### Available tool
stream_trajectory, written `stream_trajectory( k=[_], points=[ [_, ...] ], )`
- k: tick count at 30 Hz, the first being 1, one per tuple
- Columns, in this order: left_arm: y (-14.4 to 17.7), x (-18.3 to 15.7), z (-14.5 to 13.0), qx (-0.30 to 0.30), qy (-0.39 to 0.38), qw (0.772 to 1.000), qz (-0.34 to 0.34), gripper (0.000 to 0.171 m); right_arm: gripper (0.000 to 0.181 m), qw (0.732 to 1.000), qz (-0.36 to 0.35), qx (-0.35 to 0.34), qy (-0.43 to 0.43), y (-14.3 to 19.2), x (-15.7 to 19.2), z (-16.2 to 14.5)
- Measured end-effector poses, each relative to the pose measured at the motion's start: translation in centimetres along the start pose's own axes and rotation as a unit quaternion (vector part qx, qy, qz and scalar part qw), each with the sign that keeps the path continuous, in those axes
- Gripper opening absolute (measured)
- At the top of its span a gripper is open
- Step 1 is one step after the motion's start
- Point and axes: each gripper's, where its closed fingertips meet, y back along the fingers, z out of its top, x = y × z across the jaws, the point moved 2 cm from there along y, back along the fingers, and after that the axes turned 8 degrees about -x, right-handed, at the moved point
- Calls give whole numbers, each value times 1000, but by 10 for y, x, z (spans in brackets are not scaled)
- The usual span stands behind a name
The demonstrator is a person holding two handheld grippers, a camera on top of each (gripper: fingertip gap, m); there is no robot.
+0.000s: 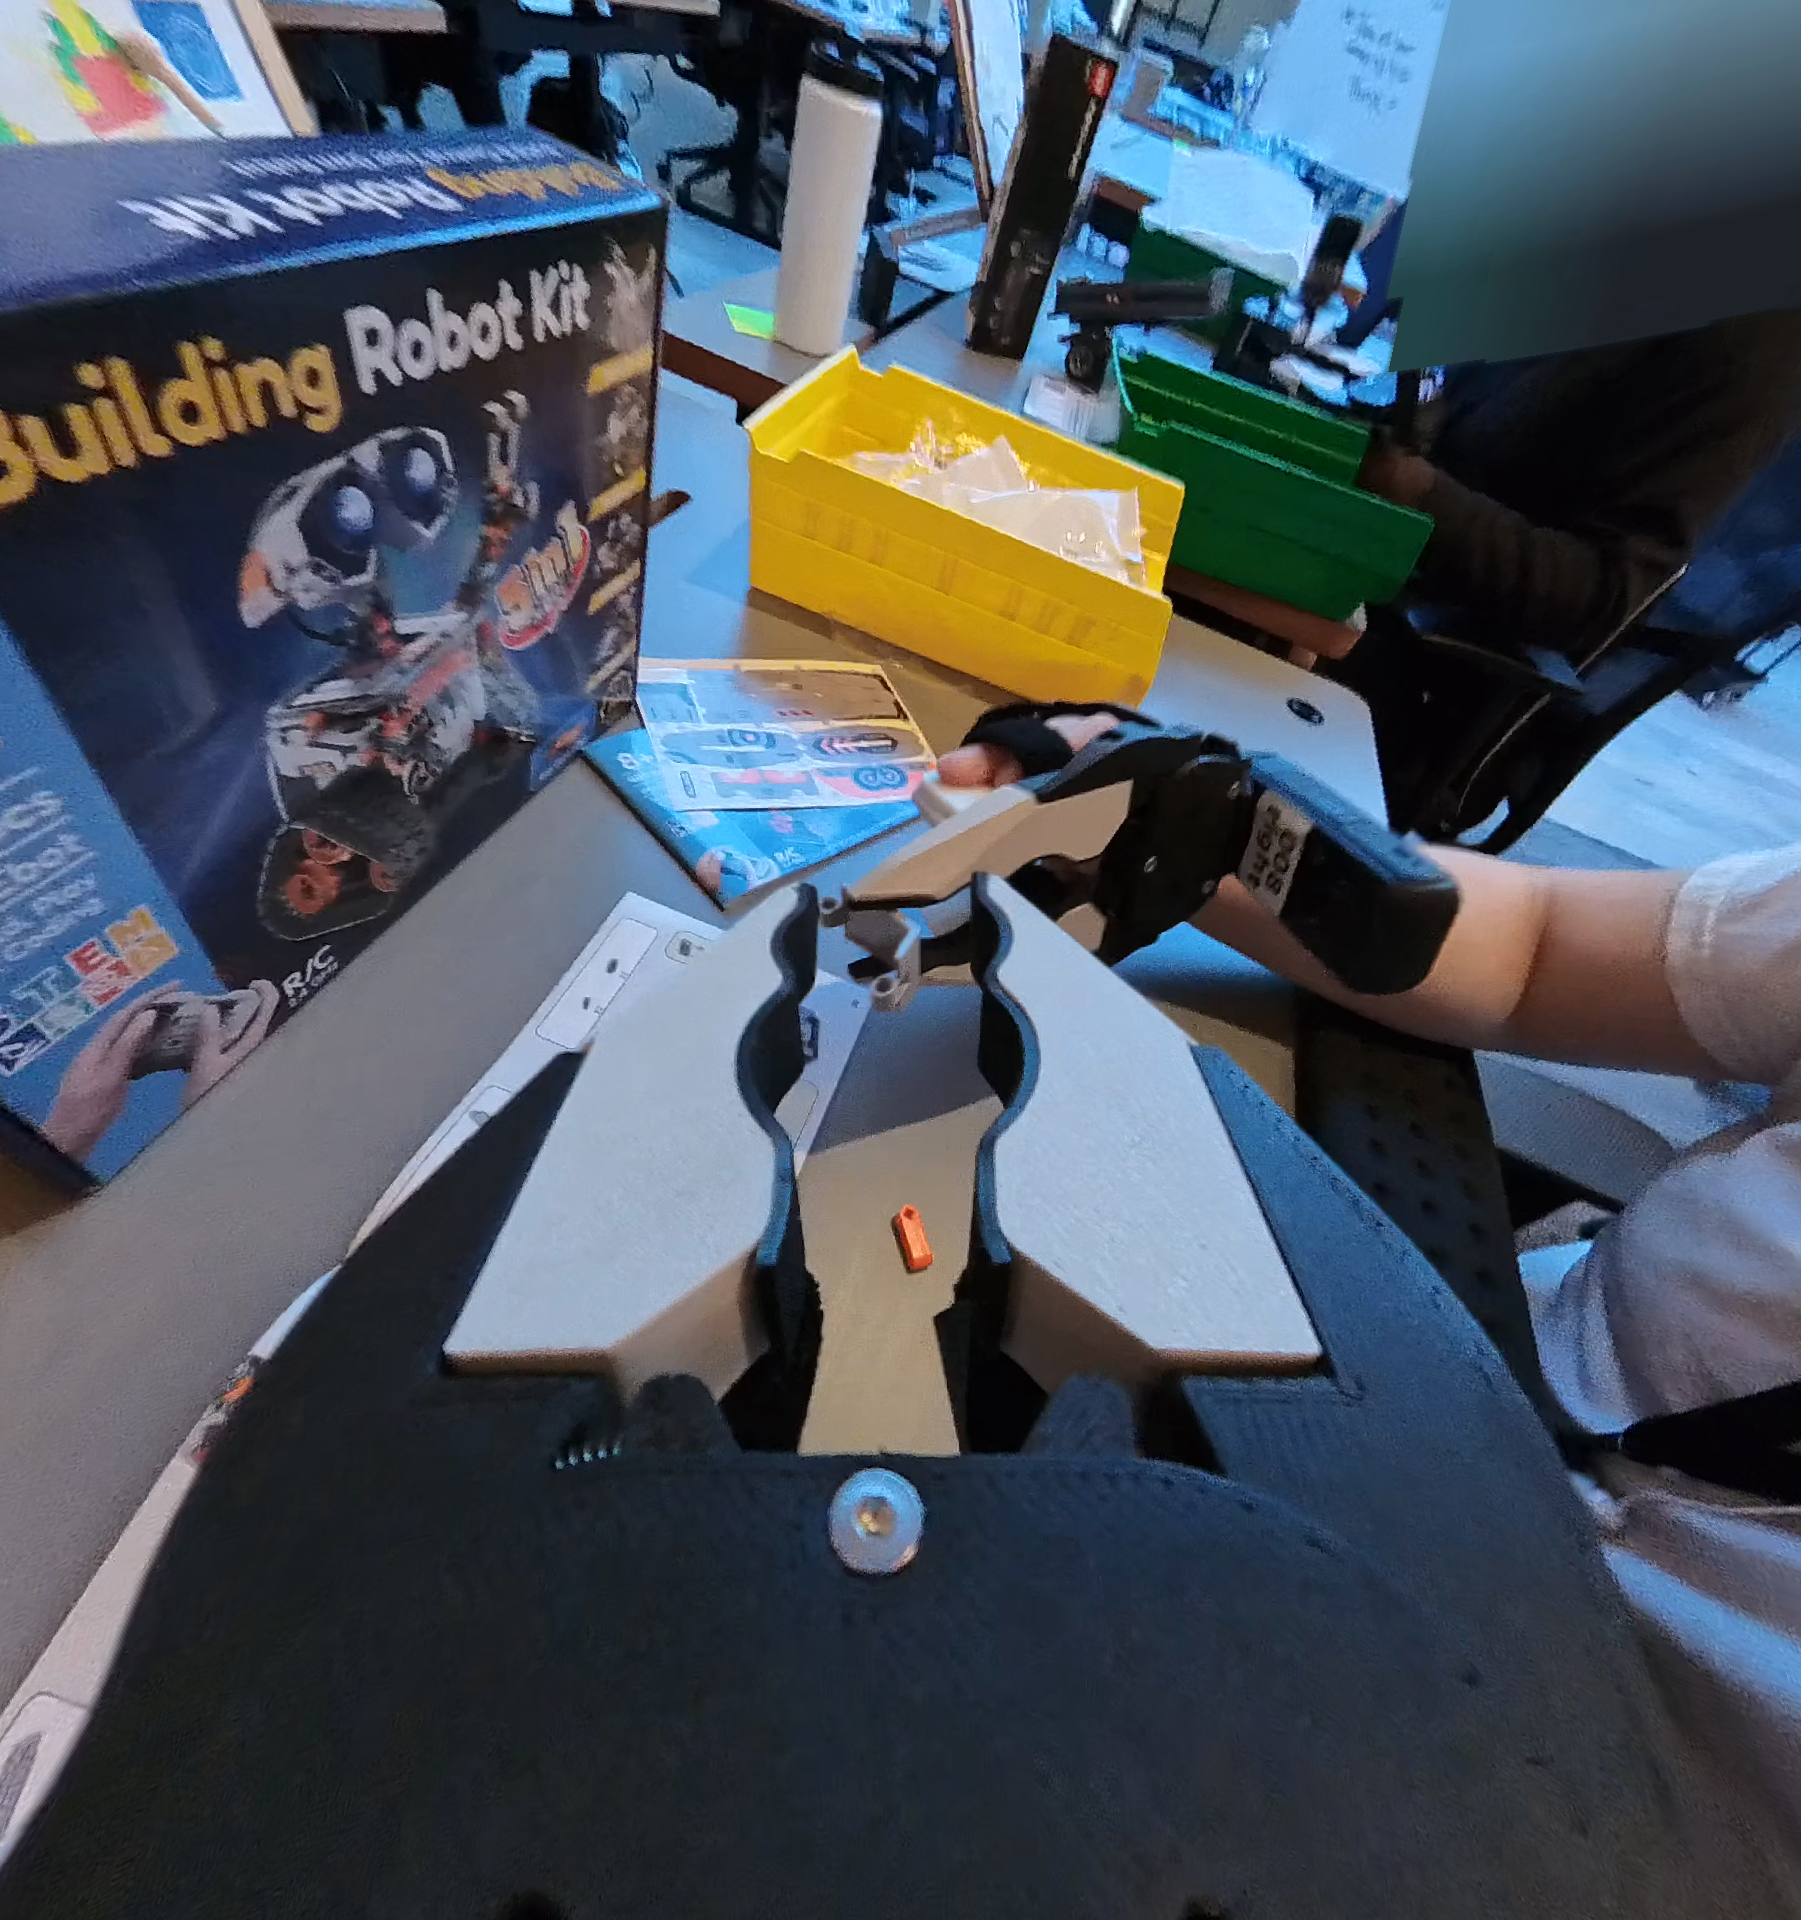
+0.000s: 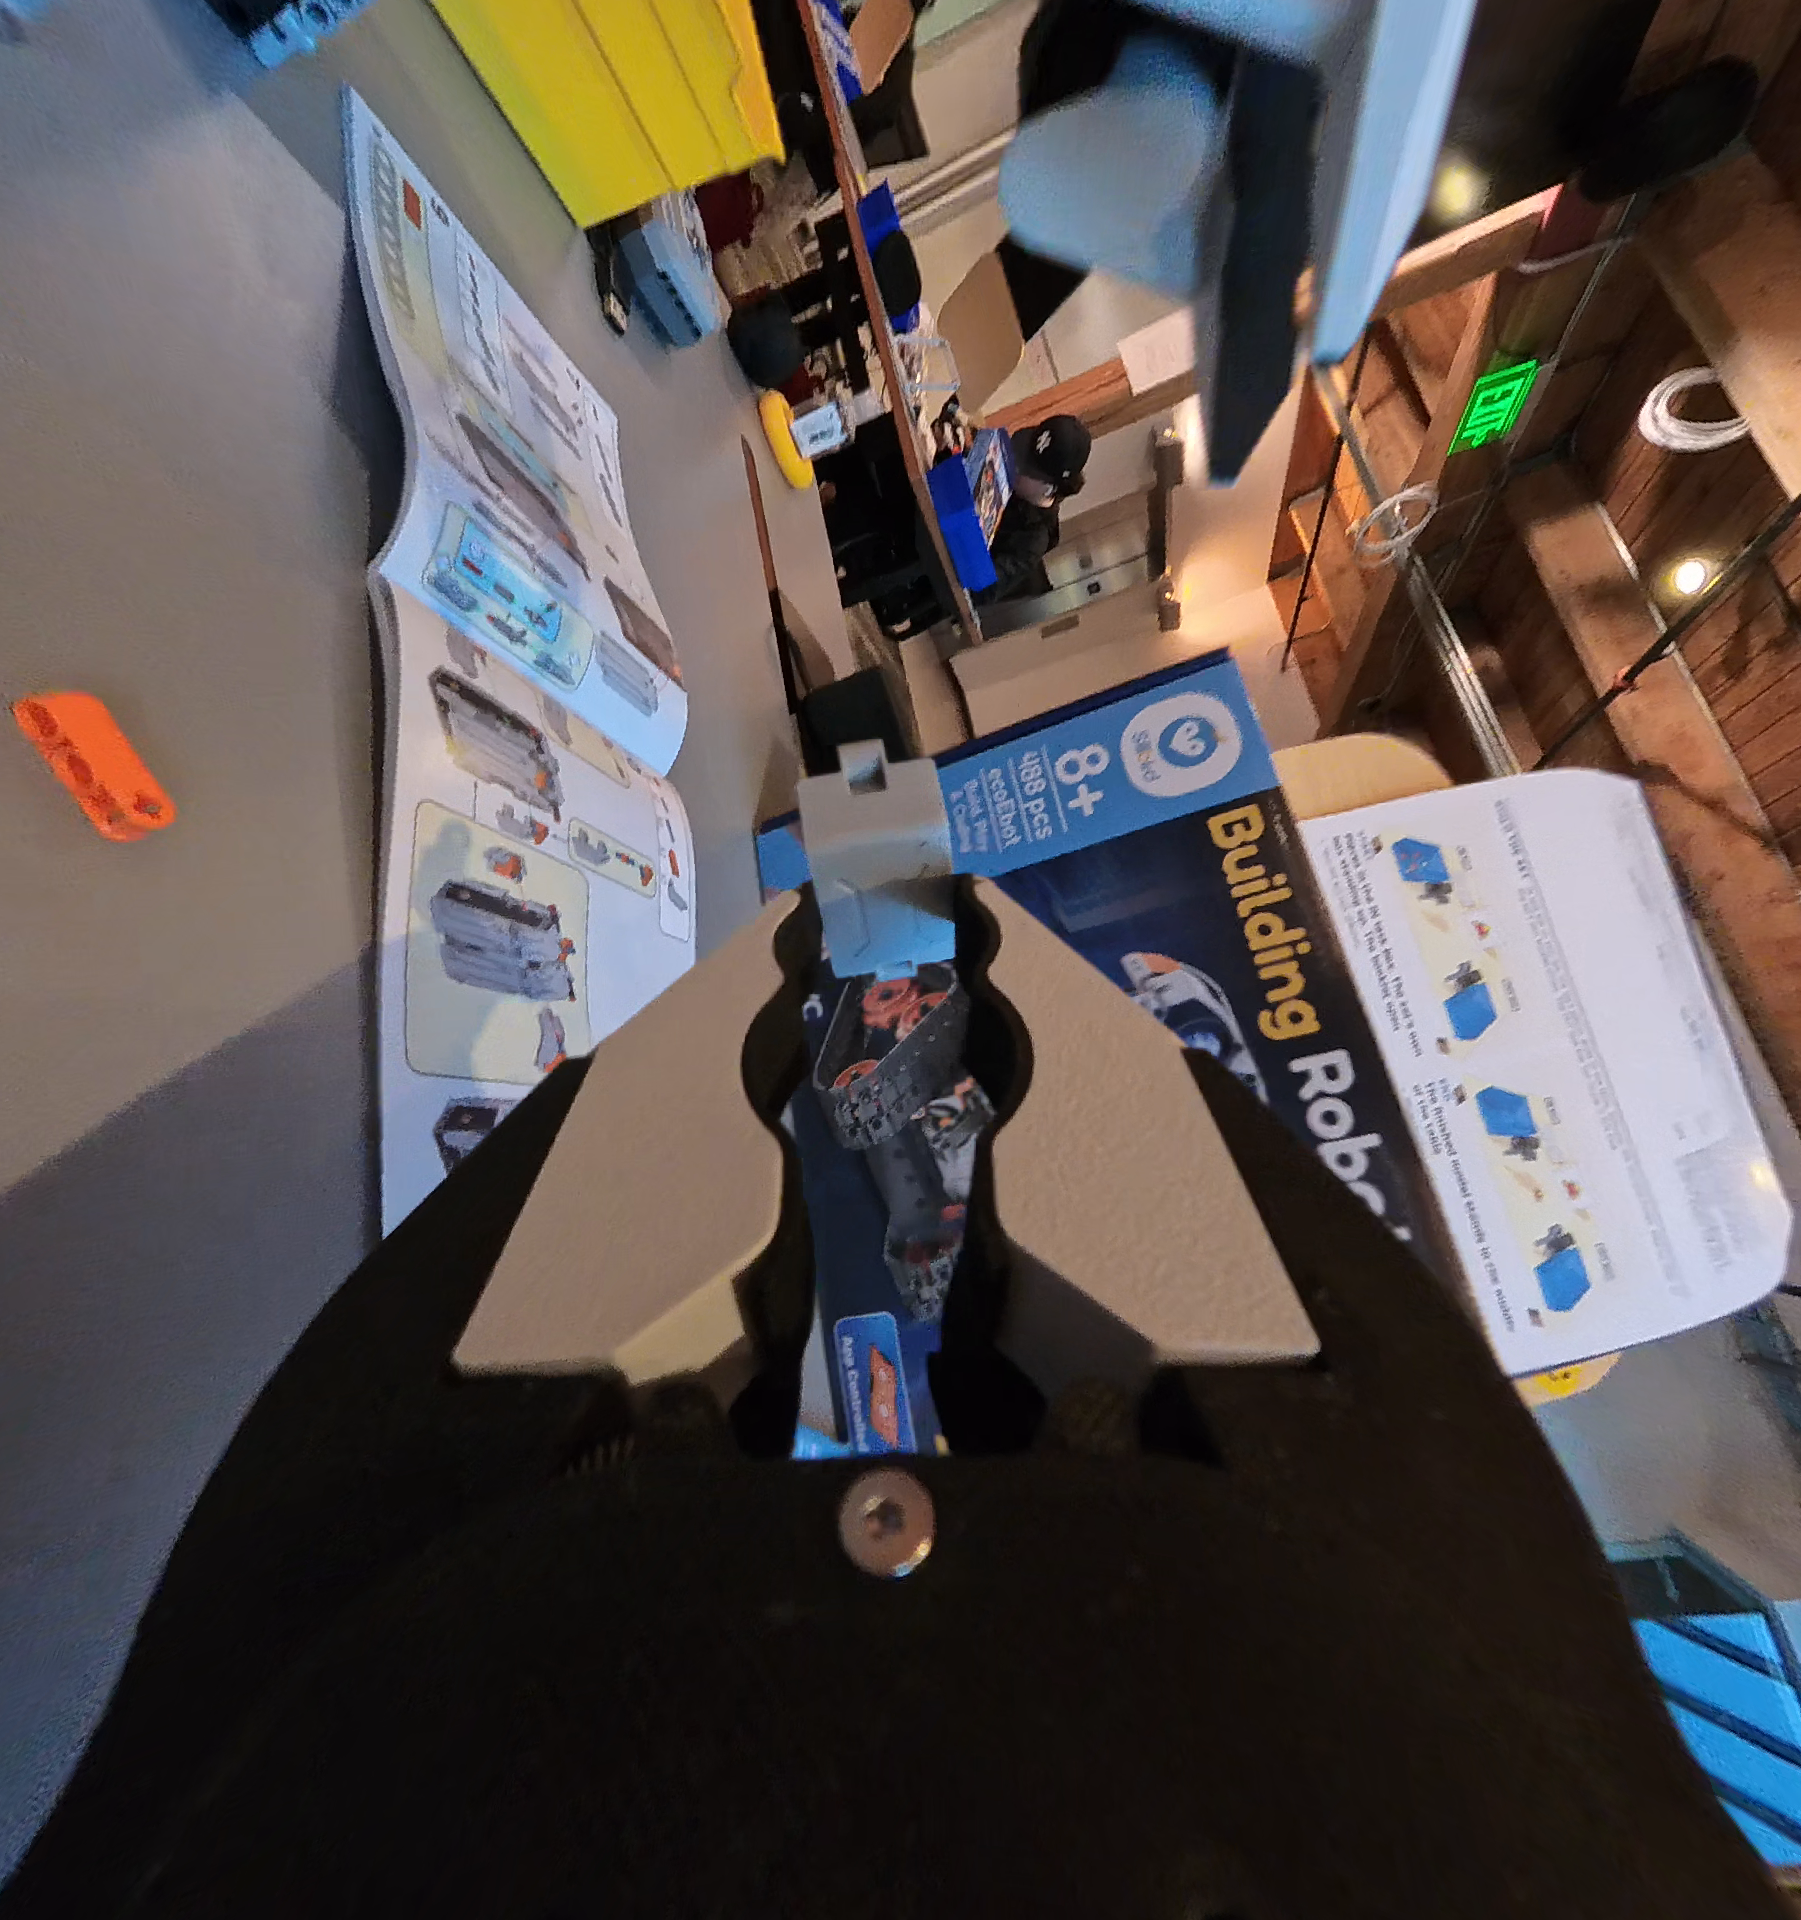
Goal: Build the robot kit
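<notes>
Fingers of the left gripper [image 1: 891,925] stand apart, nothing between the pads. Below the gap, near their base, a small orange piece [image 1: 911,1238] lies on the grey counter [image 1: 148,1195]. Just beyond the tips, the right gripper [image 1: 860,920] comes in from the right, held in a hand [image 1: 1021,743] wearing a black fingerless glove, and carries a small grey brick part [image 1: 880,951] level with the left tips.

Fingers of the right gripper [image 2: 880,914] are clamped on this grey brick part [image 2: 875,862], which projects past the tips.

Under the left fingers lies an open instruction booklet [image 2: 522,665]. Left of the right fingers, an orange perforated beam [image 2: 94,766] rests on the counter. Ahead of the left fingers, a sticker sheet [image 1: 782,732] lies on a blue booklet [image 1: 761,842].

Left of the left fingers stands a large dark-blue kit box [image 1: 283,582] bearing printed lettering and a picture of a tracked robot. A white laminated sheet [image 2: 1540,1060] with small diagrams and print shows right of the box in the right wrist view.

Farther ahead and right, a yellow bin [image 1: 937,603] holds clear plastic bags [image 1: 1021,494]. Behind it stands a green bin [image 1: 1280,499], contents not visible. Beyond, a white bottle [image 1: 826,208] and a tall black carton [image 1: 1041,197] stand upright.
</notes>
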Motion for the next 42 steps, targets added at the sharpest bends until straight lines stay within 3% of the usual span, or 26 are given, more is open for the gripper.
stream_trajectory(
  k=[3, 6, 9, 12, 18, 21, 25, 30, 32, 35, 38, 42],
  points=[
    [-14, -16, -1, 26, -52, 998, -12, 28, 24, 1000, -2, -20, 7, 4, -7, 13],
    [-25, -44, 1, 44, -120, 991, -32, 17, 24, 999, 2, -36, 20, 9, -14, 27],
    [-24, -45, -5, 102, -163, 981, 34, 21, 24, 999, 10, -29, 44, 14, -22, 38],
    [-24, -68, -9, 102, -179, 978, 40, 17, 24, 997, 9, -31, 71, 32, -26, 54],
    [-32, -97, -61, 149, -223, 960, 79, 16, 24, 992, 7, -67, 104, 66, -4, 91],
    [-37, -114, -79, 146, -202, 967, 45, 10, 23, 990, 16, -71, 117, 72, 14, 94],
    [-36, -109, -94, 167, -171, 970, 40, 13, 23, 990, 39, -71, 118, 73, 32, 89],
    [-38, -120, -92, 128, -104, 986, -9, 14, 24, 991, 34, -51, 120, 72, 36, 75],
    [-47, -116, -101, 146, -93, 985, -2, 17, 24, 990, 36, -33, 131, 70, 38, 70],
    [-61, -103, -116, 172, -130, 976, 22, 1, 24, 989, 54, -19, 138, 68, 47, 67],
    [-68, -94, -130, 186, -173, 967, 0, 0, 26, 986, 76, 10, 150, 69, 55, 54],
    [-77, -85, -151, 188, -207, 957, -82, 0, 35, 988, 85, 96, 84, 82, 43, -1]
  ],
)
